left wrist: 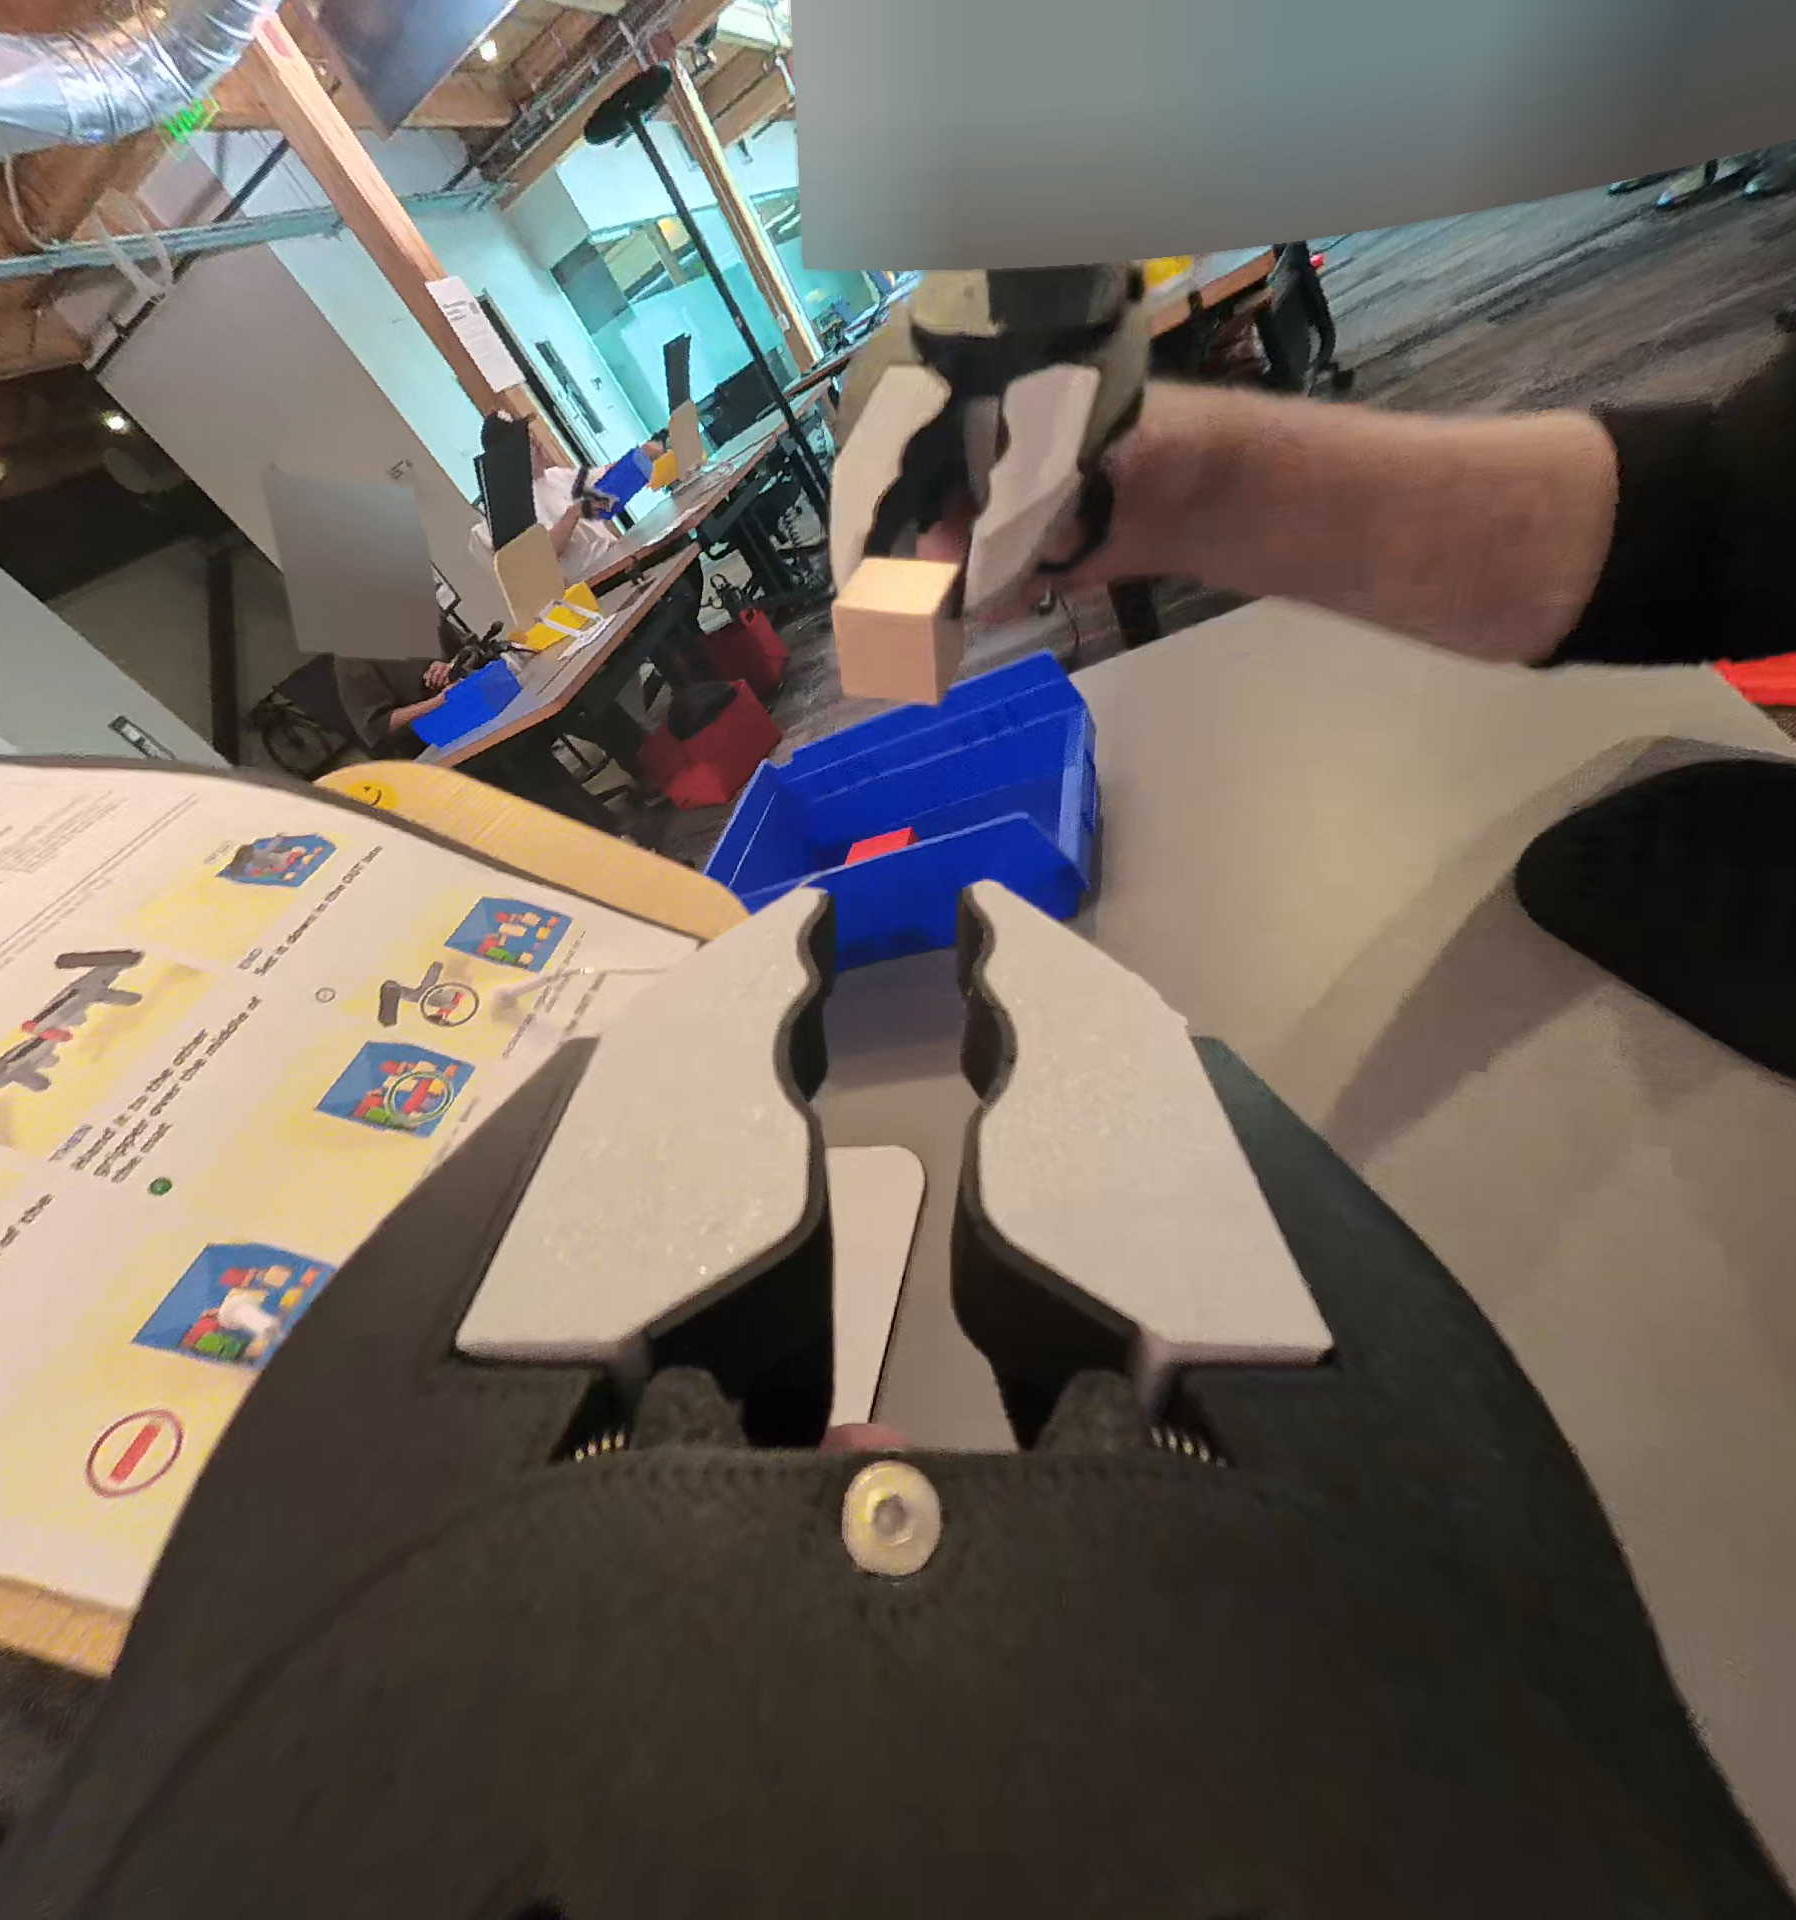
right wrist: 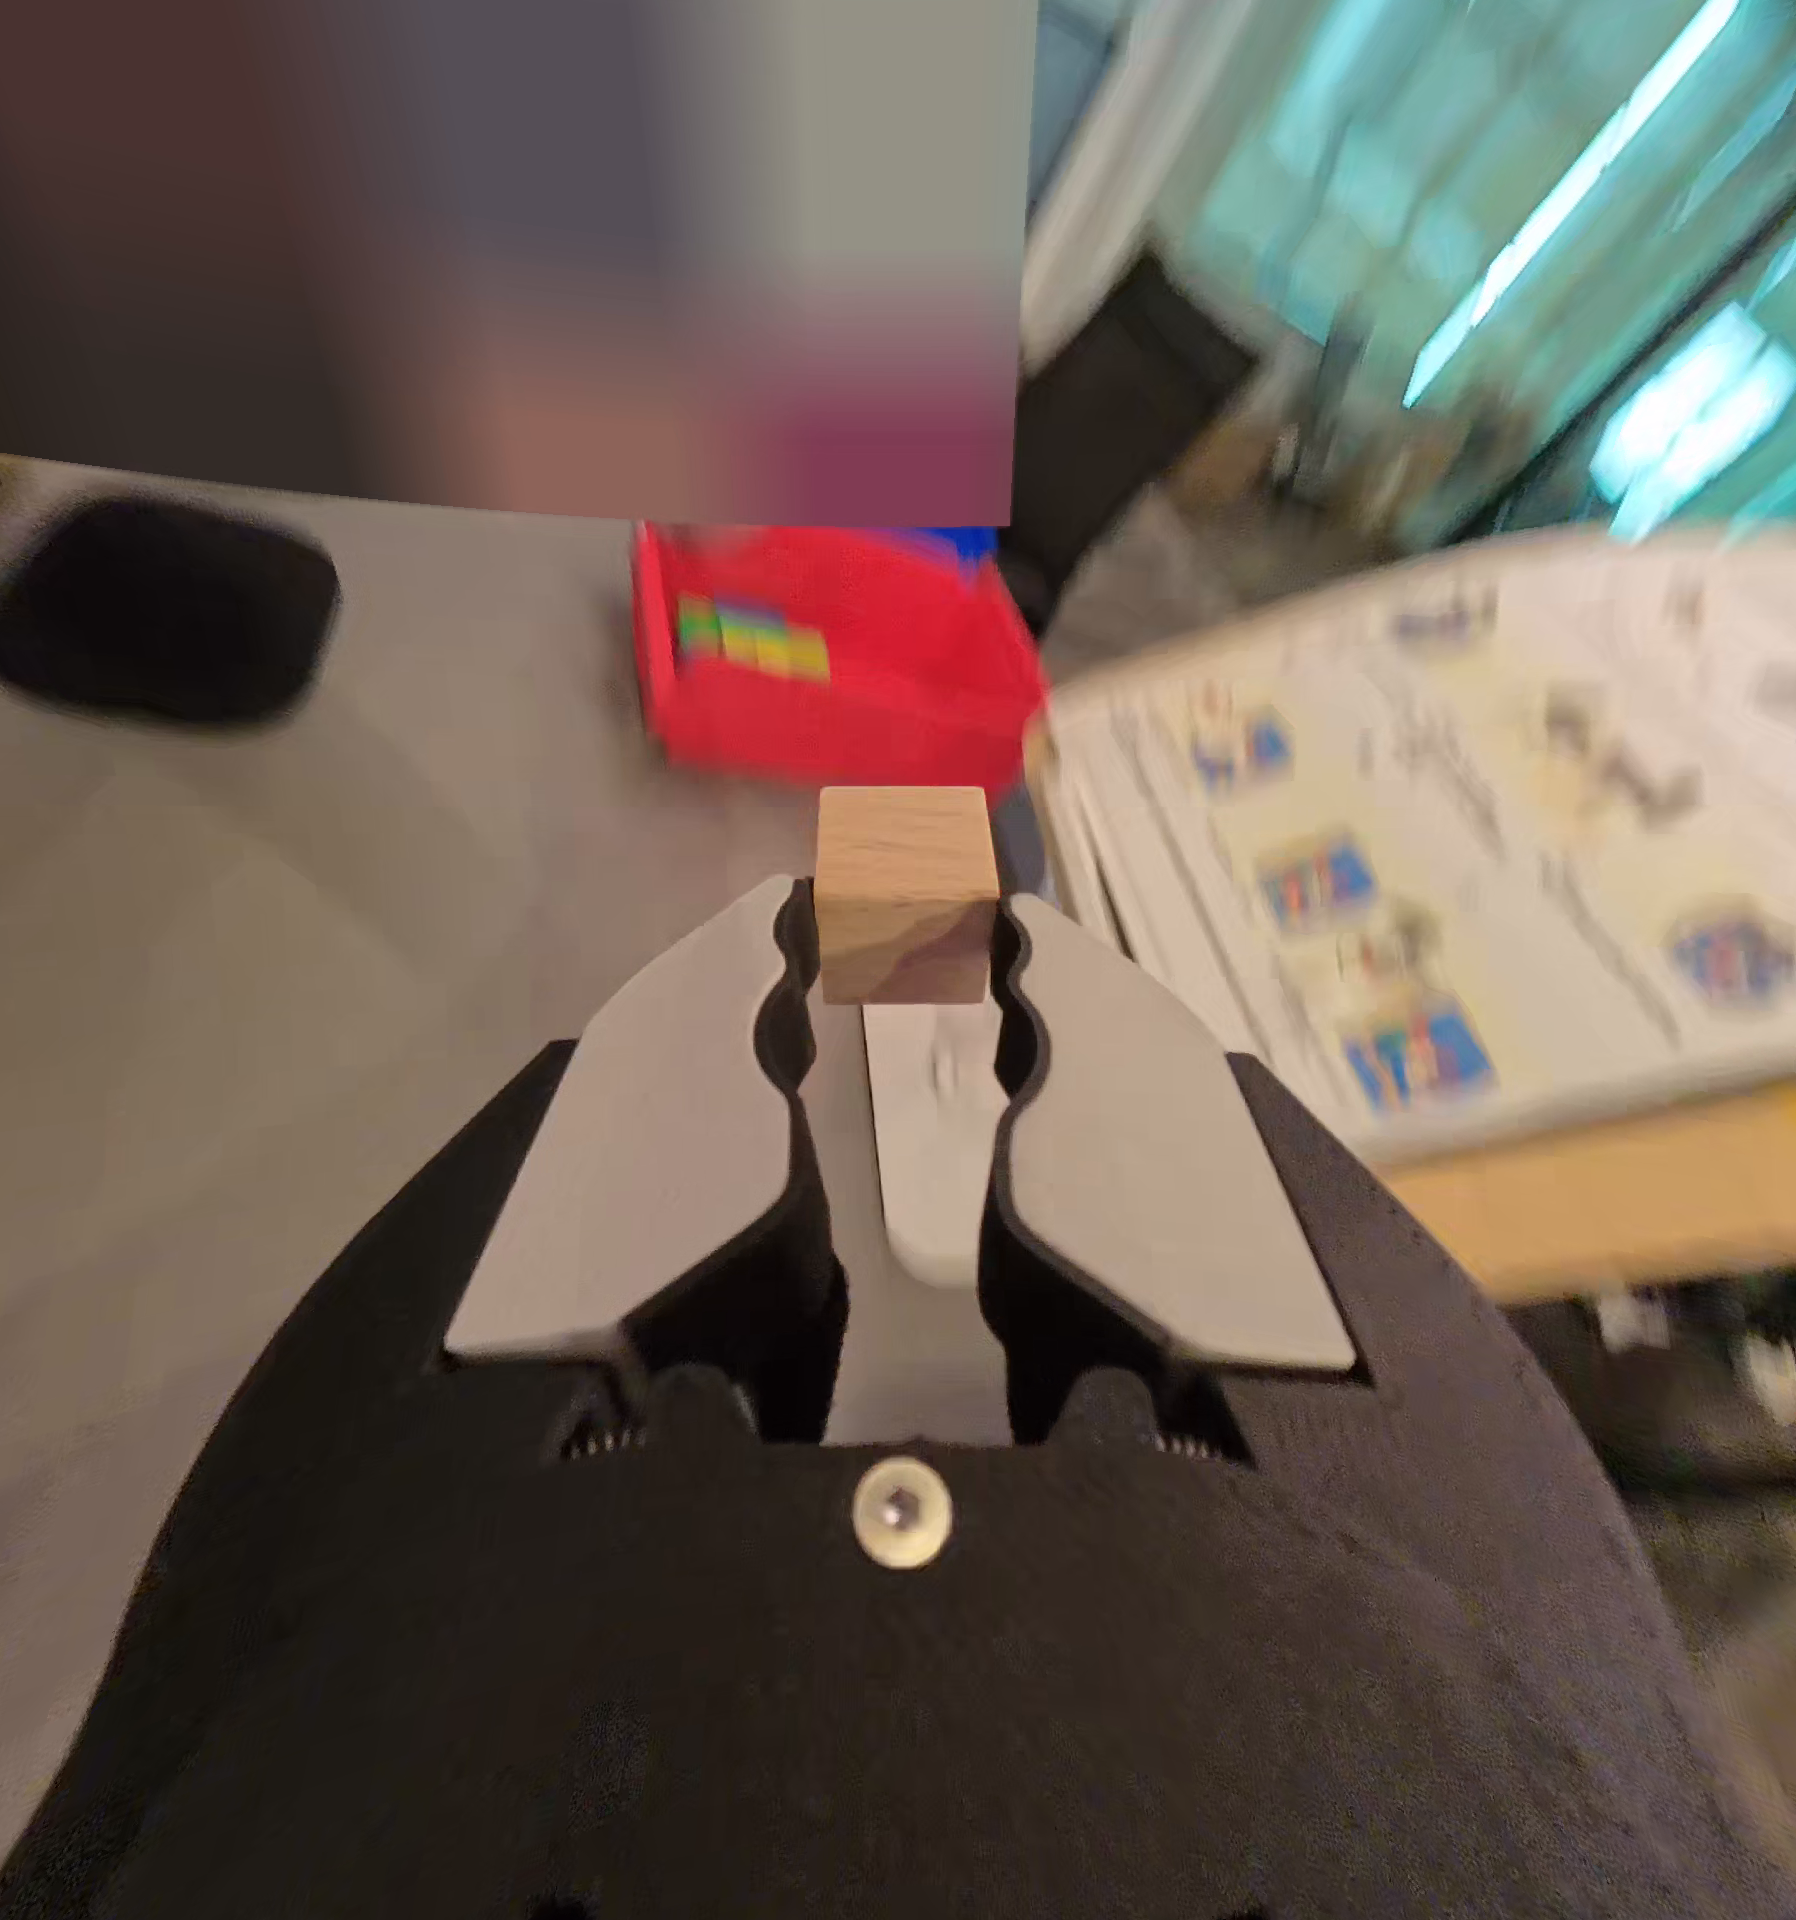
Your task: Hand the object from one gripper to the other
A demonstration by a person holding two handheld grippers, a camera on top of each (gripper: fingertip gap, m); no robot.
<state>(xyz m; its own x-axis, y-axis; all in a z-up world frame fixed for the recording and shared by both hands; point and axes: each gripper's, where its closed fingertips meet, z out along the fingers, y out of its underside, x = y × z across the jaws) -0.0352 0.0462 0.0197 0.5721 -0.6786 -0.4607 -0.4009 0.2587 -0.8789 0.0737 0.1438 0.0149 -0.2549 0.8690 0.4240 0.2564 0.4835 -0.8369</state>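
My right gripper (right wrist: 904, 925) is shut on a plain wooden cube (right wrist: 906, 894), with both pads pressed on its sides at the fingertips. The left wrist view shows that same gripper (left wrist: 930, 561) held in a hand above the table, with the wooden cube (left wrist: 894, 642) at its tips over the blue bin. My left gripper (left wrist: 894, 925) is low over the grey table (left wrist: 1289, 831); its jaws stand a little apart with nothing between them. It sits well below and in front of the cube.
A blue bin (left wrist: 935, 821) with a red block (left wrist: 881, 847) inside stands beyond the left gripper. A red bin (right wrist: 842, 665) with coloured blocks is ahead in the right view. An instruction sheet (left wrist: 198, 1091) on cardboard lies left; a black pad (left wrist: 1704, 914) lies right. Left tips to right tips: about 15 centimetres.
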